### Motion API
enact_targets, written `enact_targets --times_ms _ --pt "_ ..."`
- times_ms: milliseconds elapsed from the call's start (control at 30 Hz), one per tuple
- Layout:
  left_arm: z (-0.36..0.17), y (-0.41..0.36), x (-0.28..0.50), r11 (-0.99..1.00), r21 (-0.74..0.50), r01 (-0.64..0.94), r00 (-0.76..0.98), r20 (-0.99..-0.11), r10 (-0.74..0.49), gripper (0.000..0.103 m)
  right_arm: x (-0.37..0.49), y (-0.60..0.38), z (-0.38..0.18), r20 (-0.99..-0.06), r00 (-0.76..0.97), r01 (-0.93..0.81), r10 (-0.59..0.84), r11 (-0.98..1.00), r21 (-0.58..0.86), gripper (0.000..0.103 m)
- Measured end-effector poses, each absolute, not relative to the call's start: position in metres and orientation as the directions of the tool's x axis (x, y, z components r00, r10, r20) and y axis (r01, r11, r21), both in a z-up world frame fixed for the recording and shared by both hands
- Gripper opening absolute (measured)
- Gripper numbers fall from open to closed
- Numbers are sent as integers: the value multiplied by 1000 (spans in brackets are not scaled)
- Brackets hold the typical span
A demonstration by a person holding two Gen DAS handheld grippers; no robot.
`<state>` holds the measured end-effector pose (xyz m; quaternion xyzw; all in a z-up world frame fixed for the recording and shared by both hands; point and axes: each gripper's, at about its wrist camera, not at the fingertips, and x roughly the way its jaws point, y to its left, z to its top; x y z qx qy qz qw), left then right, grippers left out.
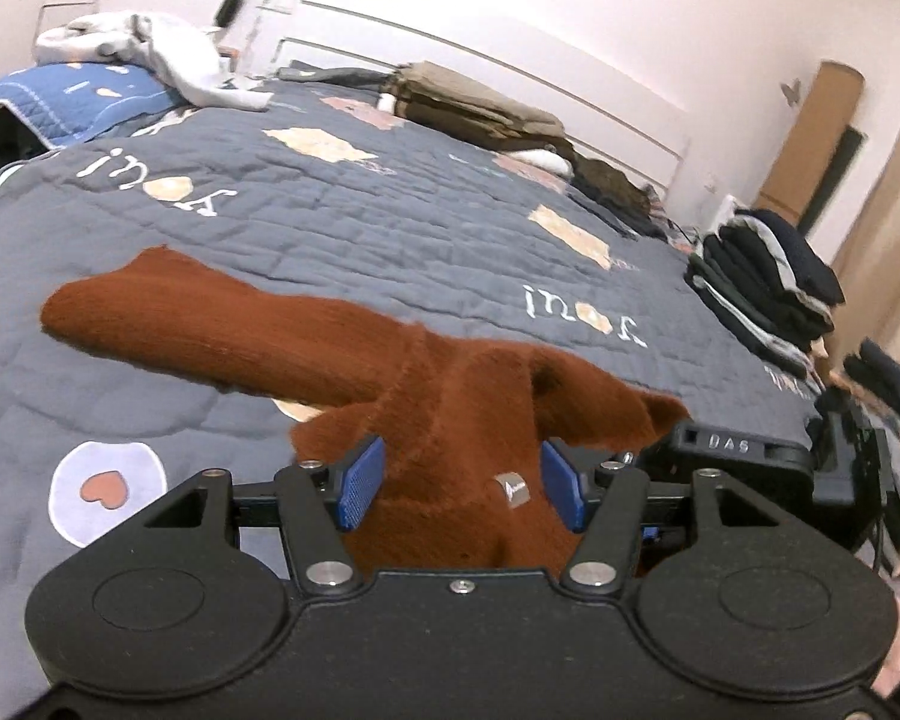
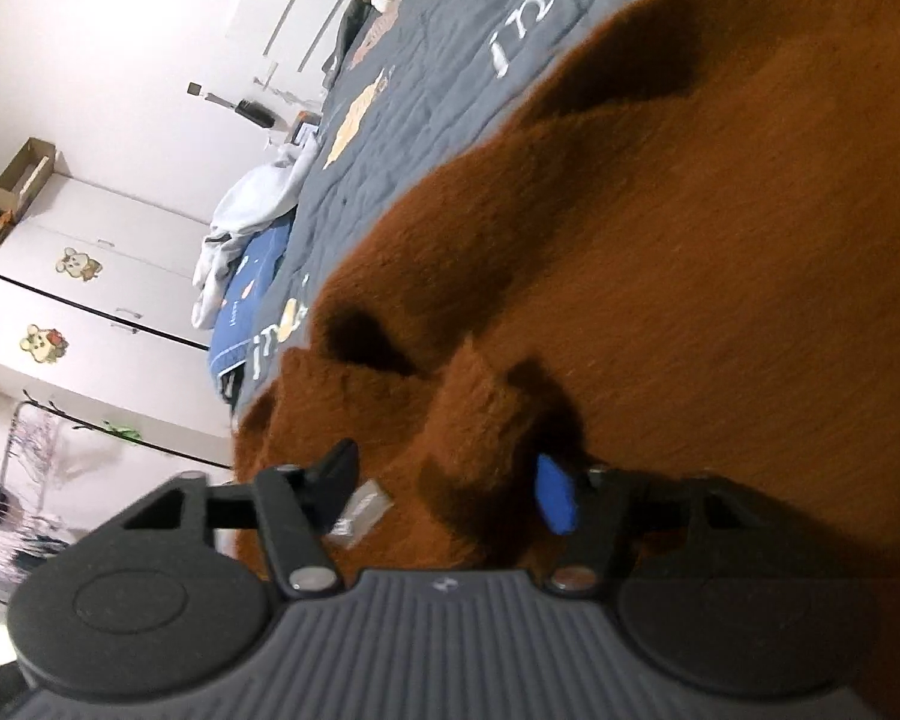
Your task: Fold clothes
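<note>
From the left wrist camera, at 10 o'clock a rumpled white garment (image 1: 150, 54) lies on a blue quilted pillow (image 1: 72, 99) at the far corner of the bed. The grey quilt (image 1: 342, 210), printed with pale letters and tan patches, fills the middle of the view. At 12 o'clock a folded khaki pile (image 1: 480, 111) sits by the headboard rail (image 1: 510, 66), with darker clothes trailing beside it. At 2 o'clock a stack of folded dark clothes (image 1: 768, 294) stands at the bed's edge.

The rust-brown knit sweater (image 1: 450, 420) hangs above the quilt, one sleeve stretching out toward 9 o'clock. The left gripper (image 1: 461, 483) has its blue pads (image 1: 363, 483) set apart with a bunch of the sweater between them; whether they press the fabric I cannot tell. At 3 o'clock the right gripper's (image 1: 744, 456) black body sits against the sweater's far edge.

In the right wrist camera, tilted sideways, a white wardrobe (image 2: 90, 294) with animal stickers stands at 9 o'clock. The sweater (image 2: 690, 300) fills the right half, hiding much of the quilt (image 2: 426, 90). The right gripper (image 2: 447, 489) has a fold of knit between its fingers, which stand apart; a grey label (image 2: 363, 510) lies by the left finger.
</note>
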<state>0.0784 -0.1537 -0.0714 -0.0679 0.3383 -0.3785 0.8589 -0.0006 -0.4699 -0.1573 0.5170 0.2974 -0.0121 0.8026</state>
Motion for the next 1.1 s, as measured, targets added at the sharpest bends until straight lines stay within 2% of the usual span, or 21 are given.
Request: enact_targets --times_ms 33,67,300,567,833,1100 --pt "-71 -151 80 707 -384 593 488 -528 -695 57 -1 -469 -155 -487 826 327 283 463 824 19" --pt "-71 -149 82 708 -396 585 489 -524 -697 57 -1 -468 -153 -484 830 327 278 460 826 11" --pt "-65 -135 92 714 -439 545 518 -494 -698 57 -8 -462 -136 -460 856 327 235 442 835 9" --pt "-66 -116 113 746 -473 469 561 -494 -665 59 -85 -519 -86 -394 919 348 19 428 834 9" --pt "-89 -80 166 783 -559 273 579 -555 -598 60 -166 -569 -46 -369 915 402 -165 463 790 9" --pt "-118 -44 228 763 -641 80 582 -591 -558 61 -204 -588 -41 -359 903 429 -235 445 786 9"
